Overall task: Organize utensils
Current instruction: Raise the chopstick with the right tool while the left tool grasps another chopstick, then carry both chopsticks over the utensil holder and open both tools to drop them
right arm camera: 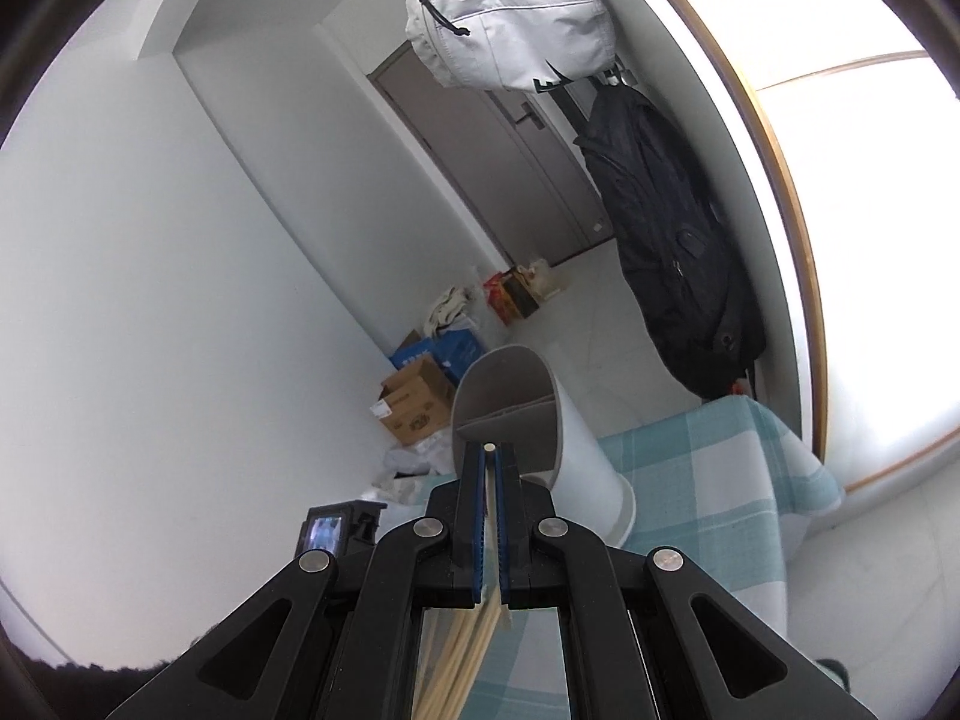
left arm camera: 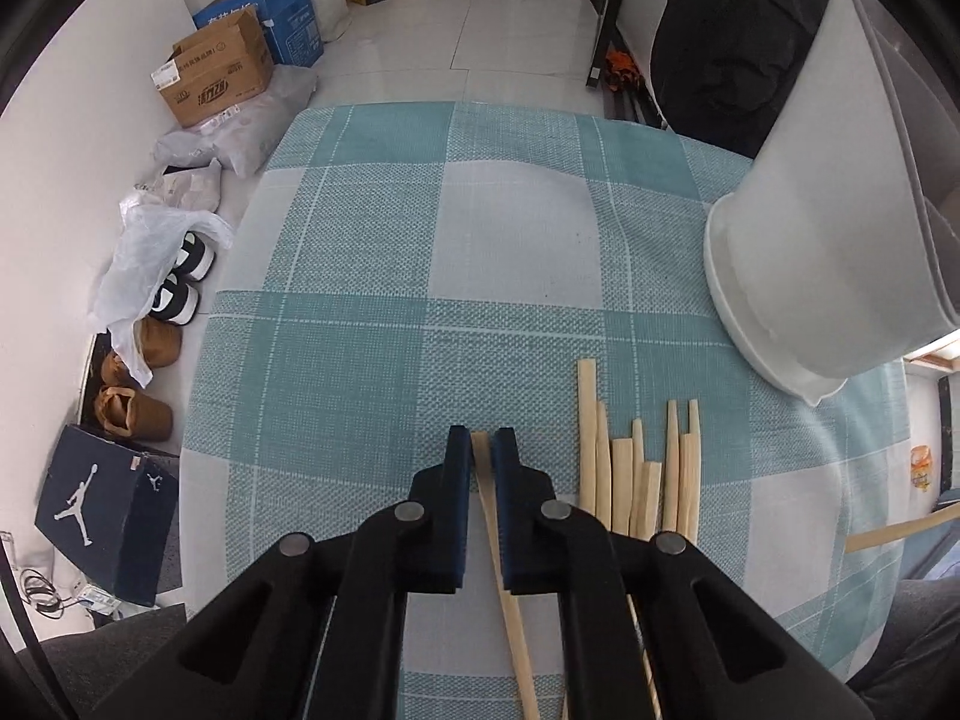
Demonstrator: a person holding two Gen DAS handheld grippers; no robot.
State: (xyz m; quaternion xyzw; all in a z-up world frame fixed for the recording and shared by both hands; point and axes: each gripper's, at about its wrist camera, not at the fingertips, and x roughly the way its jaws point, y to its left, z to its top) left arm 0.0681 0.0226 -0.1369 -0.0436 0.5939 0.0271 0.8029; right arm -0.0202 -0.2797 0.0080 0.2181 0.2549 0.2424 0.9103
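Two views, taken in turn. Through the left wrist camera, the left tongs point(left arm camera: 480, 441) are pinching a single chopstick point(left arm camera: 487, 504) near its top end, pointing steeply down at the checked cloth on the bench point(left arm camera: 360, 360). More chopsticks point(left arm camera: 636, 474) are lying in a loose row just beside it, and a white holder point(left arm camera: 828, 240) is standing near the far right. Through the right wrist camera, the right tongs point(right arm camera: 491, 462) are gripping a bundle of chopsticks point(right arm camera: 462, 660), aiming at the holder's open mouth point(right arm camera: 510, 396). These sticks are probably light, stiff and smooth, so gripping near the thick end should be steadying them.
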